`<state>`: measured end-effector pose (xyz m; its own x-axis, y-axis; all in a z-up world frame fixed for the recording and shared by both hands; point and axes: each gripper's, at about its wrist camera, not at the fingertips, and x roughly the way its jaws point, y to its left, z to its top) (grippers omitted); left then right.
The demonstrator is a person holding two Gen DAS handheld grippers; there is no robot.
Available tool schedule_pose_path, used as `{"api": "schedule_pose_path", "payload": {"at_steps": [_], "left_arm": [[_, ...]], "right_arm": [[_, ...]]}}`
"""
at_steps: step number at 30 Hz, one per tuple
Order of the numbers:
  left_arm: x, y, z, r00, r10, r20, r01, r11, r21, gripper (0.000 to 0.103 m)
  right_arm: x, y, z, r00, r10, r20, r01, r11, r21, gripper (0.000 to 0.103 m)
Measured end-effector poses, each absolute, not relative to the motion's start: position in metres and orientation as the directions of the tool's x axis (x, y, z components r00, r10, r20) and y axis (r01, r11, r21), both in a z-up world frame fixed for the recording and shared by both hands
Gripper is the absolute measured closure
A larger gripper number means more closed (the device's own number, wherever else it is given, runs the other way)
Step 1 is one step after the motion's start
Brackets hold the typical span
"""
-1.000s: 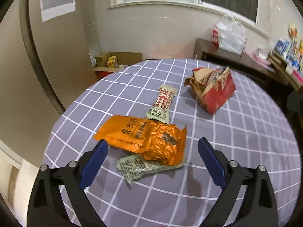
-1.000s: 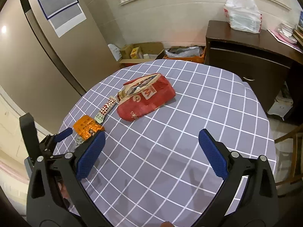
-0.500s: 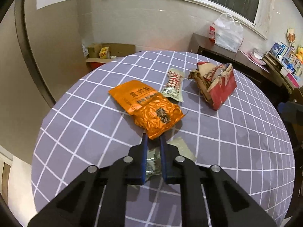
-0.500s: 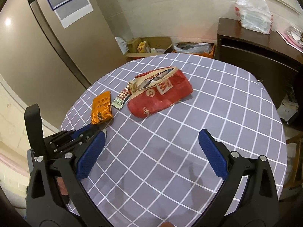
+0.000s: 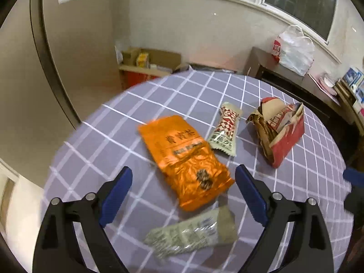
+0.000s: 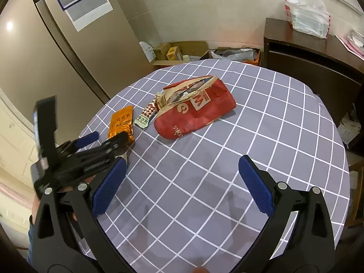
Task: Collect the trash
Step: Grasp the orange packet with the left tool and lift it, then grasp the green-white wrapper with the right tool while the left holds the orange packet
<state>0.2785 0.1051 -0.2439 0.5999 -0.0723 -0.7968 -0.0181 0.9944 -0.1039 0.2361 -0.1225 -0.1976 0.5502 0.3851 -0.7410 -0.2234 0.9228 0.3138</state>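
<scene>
An orange foil packet (image 5: 185, 159) lies on the checked round table (image 5: 113, 141). A grey-green wrapper (image 5: 193, 234) lies just in front of it, between my left fingers. A red-and-white checked wrapper (image 5: 224, 129) and a torn red paper bag (image 5: 279, 132) lie further right. My left gripper (image 5: 183, 195) is open, low over the near end of the orange packet, holding nothing. In the right wrist view my right gripper (image 6: 182, 184) is open and empty over bare cloth; the red bag (image 6: 195, 111), orange packet (image 6: 120, 125) and left gripper (image 6: 107, 140) lie ahead to the left.
Cardboard boxes (image 6: 173, 52) sit on the floor beyond the table. A dark cabinet (image 6: 314, 54) with a white plastic bag (image 6: 307, 11) stands at the back right. A tall beige door or fridge (image 6: 45, 56) is on the left. The table edge (image 5: 68, 141) curves close on the left.
My left gripper was open, shut near the orange packet half a second ago, and is open again now. The orange packet has turned and shifted. The right gripper stayed open and edged forward.
</scene>
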Motion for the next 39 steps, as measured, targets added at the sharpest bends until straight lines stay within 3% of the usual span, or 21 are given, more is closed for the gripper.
{"api": "schedule_pose_path", "payload": {"at_steps": [1,3,4,6,8,9,12,20,30,33,35,37,39], "left_arm": [[0.283,0.102,-0.248,0.591,-0.074,-0.803,-0.02,0.994,-0.106,0.015],[0.284,0.096,-0.248,0.605,-0.034,-0.795,-0.016,0.998,-0.055,0.047],[0.284,0.094,-0.247,0.609,-0.042,-0.792,-0.002,0.998,-0.055,0.056],[0.283,0.097,-0.245,0.601,-0.109,-0.792,0.015,0.992,-0.125,0.058],[0.28,0.097,-0.245,0.604,-0.107,-0.79,0.023,0.993,-0.117,0.061],[0.277,0.099,-0.245,0.608,-0.109,-0.786,0.023,0.993,-0.12,0.079],[0.269,0.106,-0.244,0.608,-0.136,-0.782,0.023,0.988,-0.155,0.084],[0.242,0.138,-0.232,0.635,-0.158,-0.756,0.013,0.981,-0.194,0.084],[0.19,0.187,-0.222,0.637,-0.117,-0.762,-0.006,0.988,-0.157,0.084],[0.179,0.193,-0.224,0.635,-0.109,-0.765,-0.017,0.988,-0.156,0.084],[0.175,0.194,-0.226,0.633,-0.111,-0.766,-0.022,0.987,-0.161,0.084],[0.173,0.194,-0.227,0.632,-0.113,-0.767,-0.025,0.986,-0.166,0.084],[0.172,0.191,-0.229,0.63,-0.119,-0.767,-0.026,0.984,-0.174,0.084]], "right_arm": [[0.237,-0.124,-0.198,0.549,0.386,-0.741,-0.221,0.923,0.316,0.006],[0.237,-0.125,-0.2,0.547,0.387,-0.743,-0.22,0.922,0.318,0.006],[0.237,-0.125,-0.201,0.545,0.388,-0.743,-0.221,0.922,0.318,0.006],[0.237,-0.125,-0.202,0.541,0.393,-0.744,-0.225,0.92,0.322,0.006],[0.236,-0.123,-0.204,0.535,0.396,-0.747,-0.231,0.918,0.321,0.006],[0.236,-0.123,-0.205,0.532,0.398,-0.747,-0.234,0.917,0.322,0.006],[0.235,-0.119,-0.208,0.522,0.406,-0.75,-0.245,0.914,0.324,0.006],[0.239,-0.075,-0.221,0.45,0.438,-0.778,-0.37,0.884,0.284,0.006],[0.249,0.017,-0.243,0.393,0.43,-0.813,-0.657,0.749,0.079,0.007],[0.248,0.04,-0.251,0.393,0.419,-0.819,-0.718,0.696,0.012,0.016],[0.245,0.046,-0.249,0.396,0.45,-0.8,-0.741,0.671,0.01,0.033],[0.243,0.047,-0.247,0.401,0.456,-0.794,-0.746,0.666,0.006,0.065],[0.242,0.045,-0.245,0.406,0.452,-0.794,-0.739,0.673,0.005,0.079]]}}
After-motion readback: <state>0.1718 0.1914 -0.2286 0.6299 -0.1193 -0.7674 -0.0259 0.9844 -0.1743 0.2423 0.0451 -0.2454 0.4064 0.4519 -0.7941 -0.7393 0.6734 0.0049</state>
